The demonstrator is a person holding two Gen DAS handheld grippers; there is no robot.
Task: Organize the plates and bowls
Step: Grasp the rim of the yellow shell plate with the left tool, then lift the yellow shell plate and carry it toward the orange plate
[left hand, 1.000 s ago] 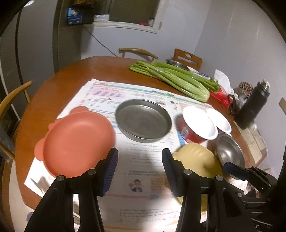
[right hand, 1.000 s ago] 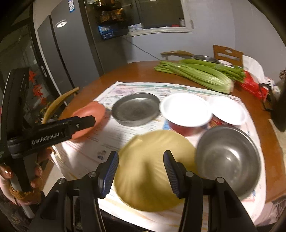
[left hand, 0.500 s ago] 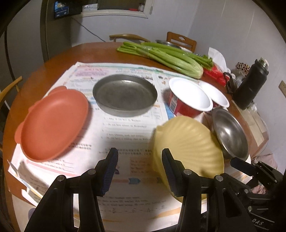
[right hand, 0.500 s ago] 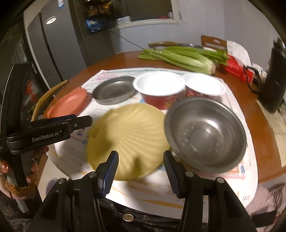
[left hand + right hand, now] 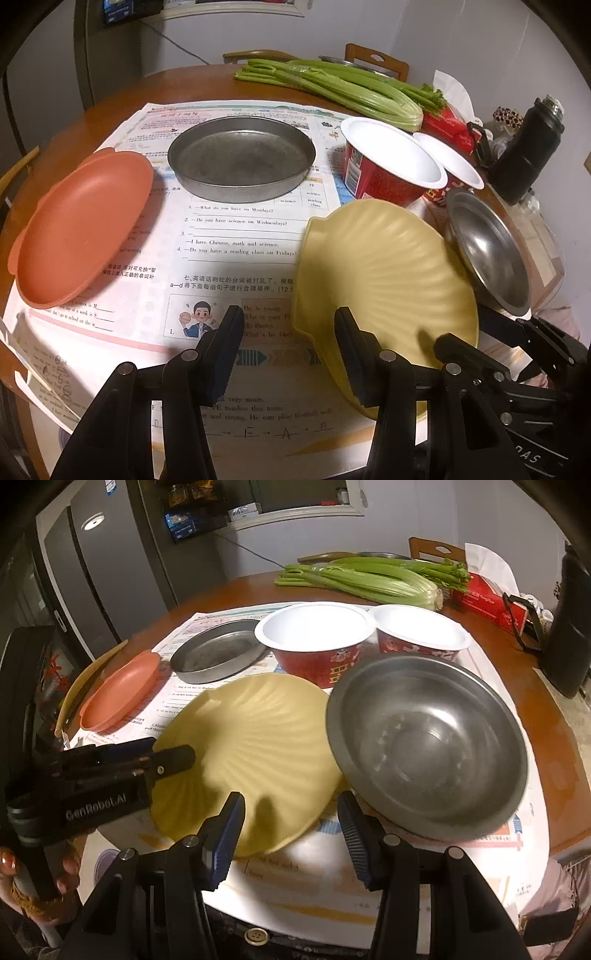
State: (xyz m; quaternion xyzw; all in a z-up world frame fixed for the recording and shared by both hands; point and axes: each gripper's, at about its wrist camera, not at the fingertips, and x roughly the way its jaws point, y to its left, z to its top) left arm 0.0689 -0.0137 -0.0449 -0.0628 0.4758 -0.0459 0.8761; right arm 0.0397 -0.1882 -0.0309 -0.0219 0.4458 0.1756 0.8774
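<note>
A yellow shell-shaped plate (image 5: 384, 273) (image 5: 255, 746) lies on the newspaper at the table's near edge. My left gripper (image 5: 288, 325) is open, its right finger over the plate's near left rim; it shows in the right wrist view (image 5: 173, 757) at the plate's left edge. My right gripper (image 5: 290, 812) is open just before the plate's near rim, beside a steel bowl (image 5: 428, 746) (image 5: 487, 247). An orange plate (image 5: 81, 229) (image 5: 122, 690), a round metal pan (image 5: 240, 155) (image 5: 218, 650) and two red paper bowls (image 5: 391, 162) (image 5: 317, 638) (image 5: 421, 631) stand further back.
Newspaper sheets (image 5: 236, 236) cover the round wooden table (image 5: 546, 709). Celery (image 5: 332, 88) and a red packet (image 5: 487, 598) lie at the back. A black flask (image 5: 528, 155) stands at the right edge. Chairs surround the table; a fridge (image 5: 103, 565) stands left.
Both grippers have moved closer to the yellow plate. The left gripper shifted right, so the plate now sits by its right finger. Both stay open.
</note>
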